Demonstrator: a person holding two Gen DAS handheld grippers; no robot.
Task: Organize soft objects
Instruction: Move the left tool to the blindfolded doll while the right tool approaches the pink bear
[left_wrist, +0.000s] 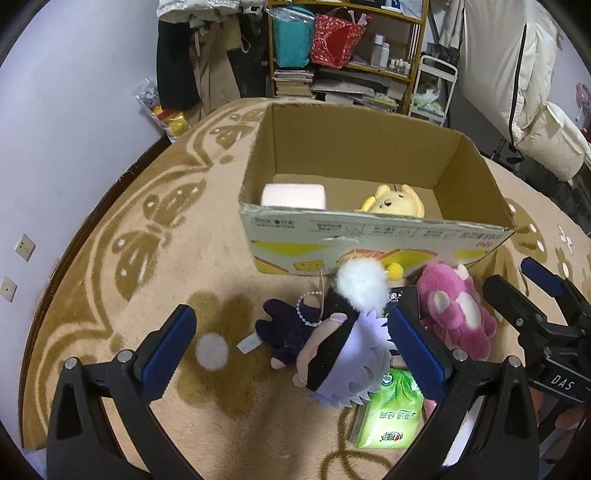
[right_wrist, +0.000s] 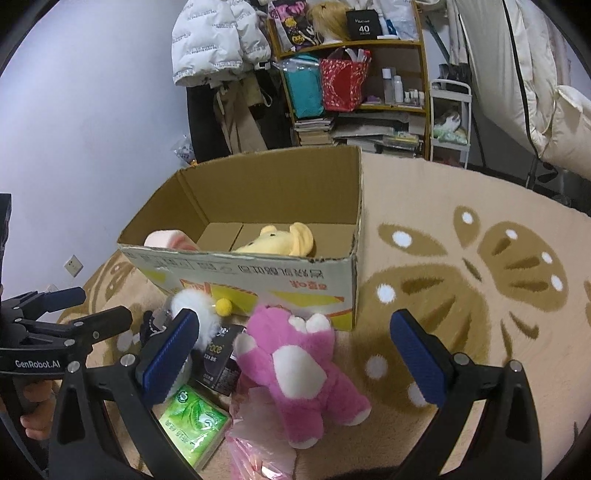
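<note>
Both tongs are black plastic with ribbed blue pads, silver screws, white "DAS" and "GenRobot.AI" lettering.

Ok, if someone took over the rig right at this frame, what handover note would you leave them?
Left gripper: open, empty, jaws either side of the purple-haired doll on the rug.
Right gripper: open, empty, over the pink plush.
Done: yellow plush and a white-pink soft block are in the cardboard box.
Left: doll, pink plush and white pompom still lie in front of the box. The green tissue pack and black carton also lie there; whether they go in is unclear.
</note>
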